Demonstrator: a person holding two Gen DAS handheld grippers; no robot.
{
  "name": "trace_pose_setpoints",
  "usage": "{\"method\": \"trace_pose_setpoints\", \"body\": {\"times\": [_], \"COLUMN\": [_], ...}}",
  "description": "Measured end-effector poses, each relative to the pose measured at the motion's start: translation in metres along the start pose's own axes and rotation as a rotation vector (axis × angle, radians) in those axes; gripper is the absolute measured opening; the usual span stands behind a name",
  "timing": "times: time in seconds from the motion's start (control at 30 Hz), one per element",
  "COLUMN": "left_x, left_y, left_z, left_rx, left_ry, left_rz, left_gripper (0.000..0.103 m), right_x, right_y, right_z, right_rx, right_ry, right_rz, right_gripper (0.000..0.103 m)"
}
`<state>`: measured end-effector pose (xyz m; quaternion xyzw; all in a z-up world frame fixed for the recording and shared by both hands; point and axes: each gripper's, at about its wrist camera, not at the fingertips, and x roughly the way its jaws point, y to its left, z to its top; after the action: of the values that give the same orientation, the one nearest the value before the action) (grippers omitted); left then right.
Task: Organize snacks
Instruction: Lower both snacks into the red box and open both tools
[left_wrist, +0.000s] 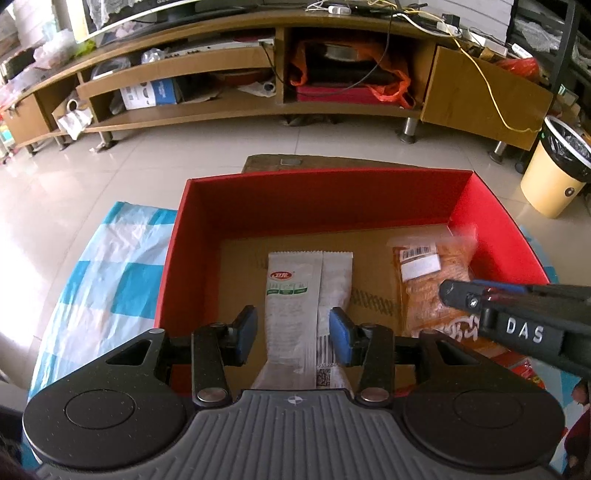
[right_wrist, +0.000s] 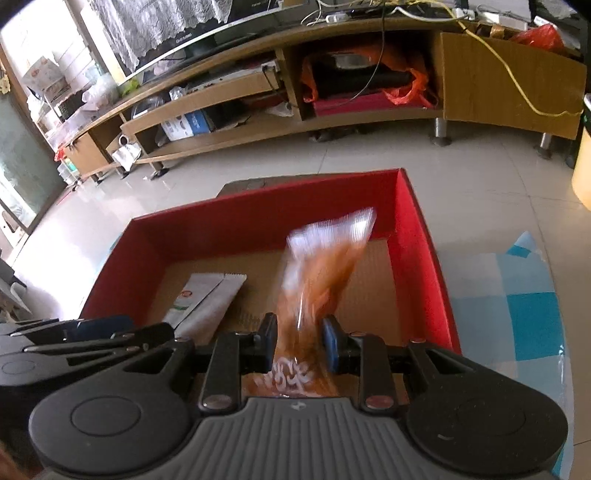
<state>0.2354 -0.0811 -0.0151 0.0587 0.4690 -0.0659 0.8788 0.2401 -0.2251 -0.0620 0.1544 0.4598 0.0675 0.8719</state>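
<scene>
A red box (left_wrist: 325, 195) with a cardboard floor stands open below both grippers. A white snack packet (left_wrist: 295, 288) lies lengthwise in its middle. My left gripper (left_wrist: 293, 334) is open astride the packet's near end, and a gap shows beside the left pad. An orange snack packet (left_wrist: 428, 284) is at the right side of the box. In the right wrist view my right gripper (right_wrist: 300, 343) is shut on this orange packet (right_wrist: 321, 273); its far end is blurred and slants up over the box floor. The white packet (right_wrist: 207, 295) lies to its left, and the left gripper (right_wrist: 74, 328) shows at the left edge.
The box sits on a blue-and-white checked cloth (left_wrist: 103, 280), with another colourful wrapper at its near right corner. Beyond is tiled floor, then a long wooden TV stand (left_wrist: 258, 107) with cluttered shelves. A yellow waste bin (left_wrist: 554, 177) stands at the far right.
</scene>
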Motion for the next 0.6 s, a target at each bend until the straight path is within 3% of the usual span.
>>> {"method": "trace_pose_setpoints", "body": {"times": [0.07,0.6], "left_x": [-0.002,-0.027], "left_y": [0.000,0.002], "left_z": [0.000,-0.002], "left_rx": [-0.002,-0.023], "left_ry": [-0.008,-0.054], "left_rz": [0.001,-0.007], "left_gripper": [0.070,0.076], "right_x": [-0.002,-0.030], "right_y": [-0.001,0.015], "right_z": [0.001,-0.001], "right_rx": [-0.002,-0.026], "right_ry": [-0.005,-0.066], "right_rz": [-0.020,-0.014], "right_gripper": [0.026,0.030]}}
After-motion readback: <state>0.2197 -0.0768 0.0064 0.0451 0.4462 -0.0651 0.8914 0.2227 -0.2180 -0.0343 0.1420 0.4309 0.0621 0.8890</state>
